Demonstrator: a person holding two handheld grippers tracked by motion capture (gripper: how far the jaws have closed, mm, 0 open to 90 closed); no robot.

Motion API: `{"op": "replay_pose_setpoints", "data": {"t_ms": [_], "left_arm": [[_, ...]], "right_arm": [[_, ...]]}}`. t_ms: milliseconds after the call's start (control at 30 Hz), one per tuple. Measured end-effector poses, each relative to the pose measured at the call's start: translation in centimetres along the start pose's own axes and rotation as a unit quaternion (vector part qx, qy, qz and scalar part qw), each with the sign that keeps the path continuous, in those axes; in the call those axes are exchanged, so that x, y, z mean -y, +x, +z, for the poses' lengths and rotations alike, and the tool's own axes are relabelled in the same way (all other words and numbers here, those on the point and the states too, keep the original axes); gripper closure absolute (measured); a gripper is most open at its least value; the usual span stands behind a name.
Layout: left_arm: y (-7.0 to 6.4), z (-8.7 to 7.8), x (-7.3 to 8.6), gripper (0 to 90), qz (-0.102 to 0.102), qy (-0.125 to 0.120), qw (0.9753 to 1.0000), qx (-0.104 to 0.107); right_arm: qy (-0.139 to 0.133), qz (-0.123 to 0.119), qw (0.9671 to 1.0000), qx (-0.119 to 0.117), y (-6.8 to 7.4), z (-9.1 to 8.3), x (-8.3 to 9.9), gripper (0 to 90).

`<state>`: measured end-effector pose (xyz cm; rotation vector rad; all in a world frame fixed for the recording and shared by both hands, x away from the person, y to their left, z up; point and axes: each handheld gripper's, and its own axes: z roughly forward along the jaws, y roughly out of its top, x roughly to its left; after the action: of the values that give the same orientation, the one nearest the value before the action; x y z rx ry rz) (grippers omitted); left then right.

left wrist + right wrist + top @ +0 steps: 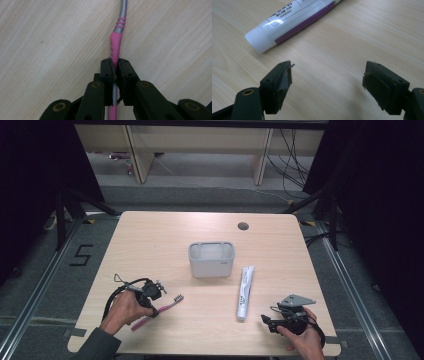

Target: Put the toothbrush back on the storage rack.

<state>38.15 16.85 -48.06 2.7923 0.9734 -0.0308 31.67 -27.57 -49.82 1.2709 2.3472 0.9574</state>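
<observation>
Left gripper point(115, 71) was clamped on the pink toothbrush point(115, 47) handle, lying on the table point(150, 240). Right gripper point(327, 75) stood wide open and empty near the toothpaste tube point(292, 17).

You can read a "5" taped on the floor point(80, 255); the toothpaste tube point(292, 18) print is too blurred to read.

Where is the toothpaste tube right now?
In the high view the toothpaste tube lies flat on the table, right of the grey holder, cap end toward the open right gripper.
</observation>
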Motion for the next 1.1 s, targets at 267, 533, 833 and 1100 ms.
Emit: {"op": "replay_pose_setpoints", "data": {"t_ms": [267, 533, 833, 1100], "left_arm": [[0.2, -0.3, 0.1, 82.7, 0.019, -0.007, 0.9997, -0.014], [0.8, -2.1, 0.6, 83.0, 0.006, -0.078, 0.9969, -0.004], [1.3, -3.3, 1.1, 83.0, -0.01, -0.167, 0.9858, 0.013], [1.9, -4.5, 1.5, 83.0, -0.013, -0.216, 0.9761, 0.018]], "right_arm": [[0.001, -0.001, 1.0, 0.0, 0.0, 0.0, 0.0, 23.3], [-0.002, 0.003, 1.0, 0.0, 0.0, -0.1, -0.1, 23.2], [-0.003, 0.001, 1.0, 0.002, -0.1, -0.1, 0.0, 23.3], [-0.004, 0.008, 1.0, 0.0, 0.0, 0.0, 0.0, 23.3]]}}
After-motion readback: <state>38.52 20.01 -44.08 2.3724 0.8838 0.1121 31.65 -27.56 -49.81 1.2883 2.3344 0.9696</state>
